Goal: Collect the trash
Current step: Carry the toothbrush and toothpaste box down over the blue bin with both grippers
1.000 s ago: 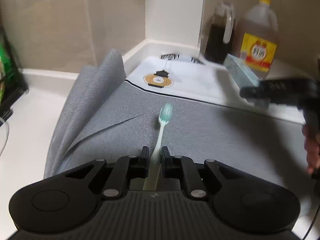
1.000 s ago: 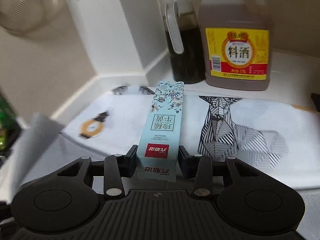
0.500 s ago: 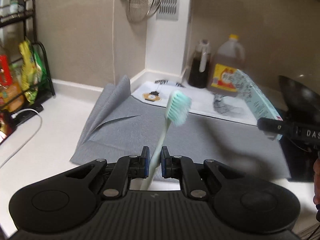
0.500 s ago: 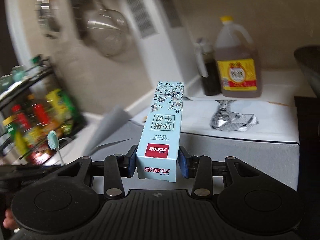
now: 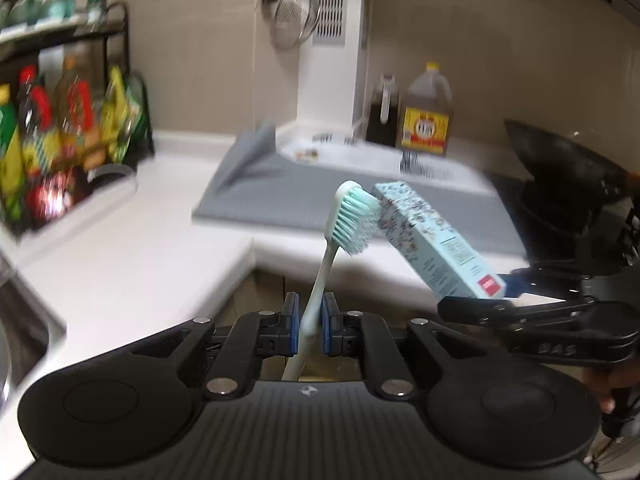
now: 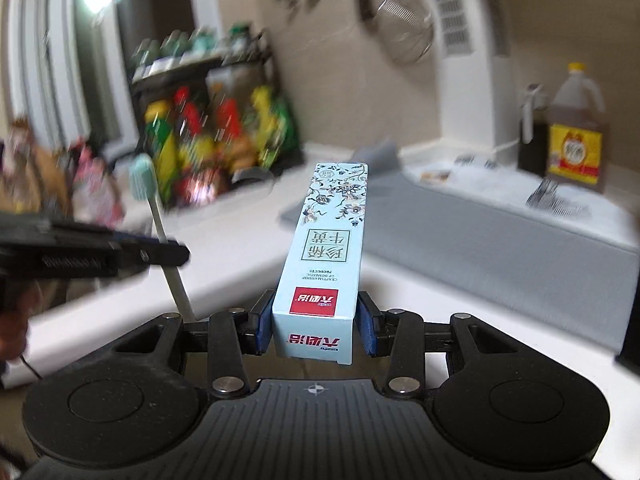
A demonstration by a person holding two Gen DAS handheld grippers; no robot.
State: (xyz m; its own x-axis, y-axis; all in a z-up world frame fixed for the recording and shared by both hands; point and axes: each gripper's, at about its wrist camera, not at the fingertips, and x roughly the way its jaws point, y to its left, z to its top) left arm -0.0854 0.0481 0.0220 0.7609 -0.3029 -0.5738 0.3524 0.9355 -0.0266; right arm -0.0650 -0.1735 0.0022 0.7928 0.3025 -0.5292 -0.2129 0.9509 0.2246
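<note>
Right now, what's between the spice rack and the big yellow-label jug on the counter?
In the left wrist view, bare white counter, then the grey mat, lie between the rack and the jug.

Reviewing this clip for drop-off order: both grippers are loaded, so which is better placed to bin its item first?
Neither clearly: no bin shows. Left gripper clamps the toothbrush, right gripper the blue box, side by side off the counter.

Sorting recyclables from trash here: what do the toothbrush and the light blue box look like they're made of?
Toothbrush in the left gripper: probably plastic, with a smooth pale handle and mint, likely nylon bristles. Light blue box in the right gripper: looks like thin printed cardboard, with sharp folded edges, flat matte panels and a floral print.
</note>
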